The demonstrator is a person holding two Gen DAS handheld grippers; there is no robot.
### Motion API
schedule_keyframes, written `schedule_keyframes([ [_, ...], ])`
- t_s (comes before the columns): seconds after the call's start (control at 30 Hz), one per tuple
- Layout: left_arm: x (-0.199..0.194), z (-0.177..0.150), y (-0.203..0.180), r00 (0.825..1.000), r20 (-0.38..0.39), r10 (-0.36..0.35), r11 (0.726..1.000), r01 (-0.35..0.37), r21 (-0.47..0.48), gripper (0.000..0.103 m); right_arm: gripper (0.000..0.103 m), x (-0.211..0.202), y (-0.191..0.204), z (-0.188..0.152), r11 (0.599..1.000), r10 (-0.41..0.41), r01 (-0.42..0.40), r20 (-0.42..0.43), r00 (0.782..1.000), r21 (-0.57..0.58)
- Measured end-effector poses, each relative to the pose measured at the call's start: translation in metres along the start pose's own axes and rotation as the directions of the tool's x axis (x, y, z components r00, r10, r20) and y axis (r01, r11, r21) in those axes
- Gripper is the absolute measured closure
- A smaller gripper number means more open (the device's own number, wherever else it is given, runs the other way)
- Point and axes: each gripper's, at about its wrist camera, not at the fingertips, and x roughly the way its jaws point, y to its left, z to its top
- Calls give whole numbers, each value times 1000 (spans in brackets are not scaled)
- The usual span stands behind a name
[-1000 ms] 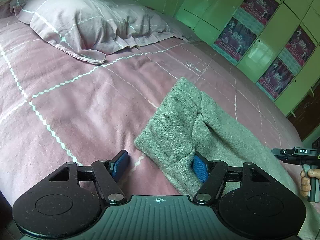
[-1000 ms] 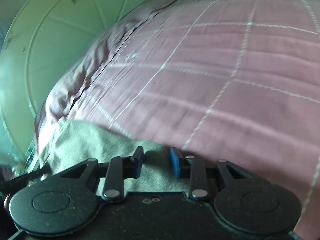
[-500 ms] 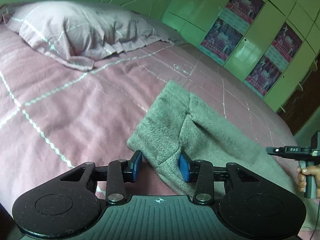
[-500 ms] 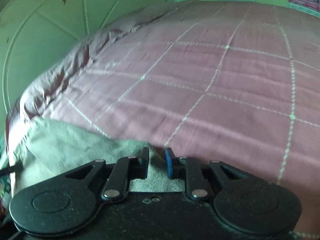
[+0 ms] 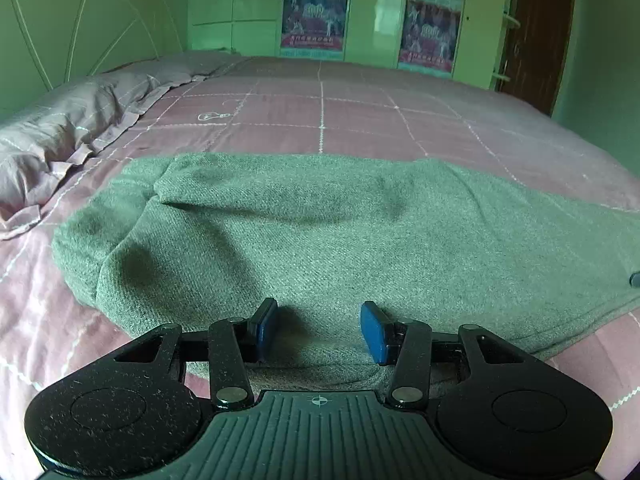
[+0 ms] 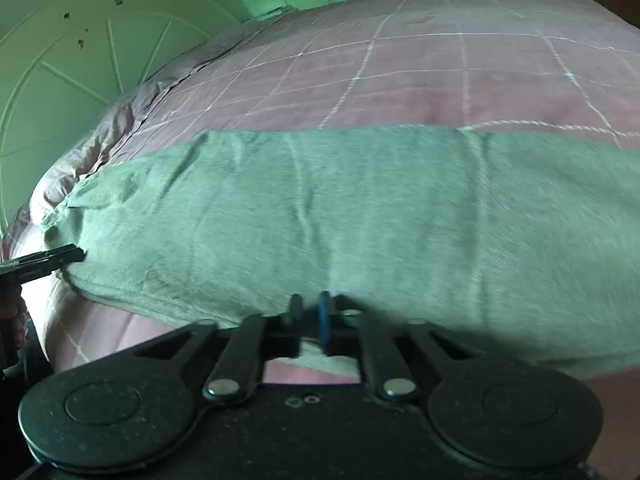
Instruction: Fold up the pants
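pink checked bedspread [image 5: 360,128] under grey pants [image 5: 340,232]; wardrobe posters' [image 5: 312,16] writing illegible

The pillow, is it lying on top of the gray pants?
No, the pillow lies on the pink bedspread off to the left, apart from the gray pants.

pink bed [image 5: 360,120], green wardrobe [image 5: 248,4] w/ posters [image 5: 314,16]

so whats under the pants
The pants lie on the pink checked bedspread, which shows past the far and near edges. Whatever sits beneath the fabric itself is covered, so nothing more can be seen there.
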Motion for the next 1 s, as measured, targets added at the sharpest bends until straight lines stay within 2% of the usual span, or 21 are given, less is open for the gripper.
schedule_keyframes([
  [0.07, -14, 1, 4, 1000, 3, 12, 1000, -12, -29, 56, 103, -25, -17, -5, 993, -1, -6, 64, 998, 116],
  [0.1, -24, 5, 4, 999, 34, 15, 999, -14, -37, 56, 93, -38, -17, -6, 994, -22, 8, 121, 992, 112],
  [0.17, -37, 9, 0, 993, 106, -42, 997, 48, -59, 56, 90, -49, -12, -4, 995, 7, -25, 192, 981, 92],
  [0.2, -38, 11, -4, 992, 111, -67, 995, 75, -61, 56, 90, -47, -7, -3, 995, 43, -61, 201, 979, 84],
  [0.27, -29, 11, -21, 992, 81, -98, 994, 101, -37, 56, 88, -33, -4, 0, 985, 85, -105, 145, 986, 139],
  [0.3, -28, 10, -28, 992, 70, -108, 994, 109, -17, 56, 88, -28, -7, -2, 970, 100, -124, 122, 987, 209],
  [0.37, -29, 6, -38, 991, 67, -114, 993, 114, 2, 56, 88, -24, -16, -17, 905, 193, -234, 149, 970, 356],
  [0.4, -31, 3, -38, 990, 67, -120, 993, 121, -4, 56, 88, -21, -18, -25, 876, 208, -253, 151, 966, 411],
  [0.47, -33, -3, -38, 992, 58, -116, 993, 117, -24, 56, 88, -12, -24, -34, 832, 227, -272, 151, 962, 484],
  [0.6, -26, -6, -29, 994, 41, -101, 993, 103, -65, 56, 91, 5, -36, -40, 750, 252, -330, 214, 944, 573],
  [0.63, -24, -6, -25, 994, 37, -102, 991, 105, -84, 56, 96, 10, -39, -40, 740, 242, -317, 204, 949, 593],
  [0.67, -18, -4, -21, 995, 30, -97, 990, 100, -104, 56, 98, 14, -41, -40, 733, 230, -300, 192, 954, 611],
  [0.73, -15, -5, -16, 995, 30, -92, 987, 95, -128, 56, 103, 16, -40, -38, 736, 218, -290, 191, 957, 612],
  [0.8, -13, -6, -14, 995, 27, -93, 986, 96, -136, 56, 103, 4, -25, -33, 803, 193, -273, 202, 960, 530],
  [0.87, -13, -8, -13, 995, 27, -94, 987, 97, -128, 56, 103, -12, -17, -33, 827, 191, -288, 241, 952, 483],
  [0.93, -12, -10, -12, 995, 26, -101, 987, 103, -125, 56, 103, -6, -21, -36, 856, 125, -193, 170, 978, 480],
  [0.97, -11, -9, -11, 994, 24, -104, 986, 106, -128, 56, 103, 2, -27, -40, 852, 129, -185, 146, 981, 490],
  [1.0, -10, -9, -11, 994, 19, -104, 987, 105, -124, 56, 103, 3, -32, -41, 833, 156, -214, 155, 976, 510],
])
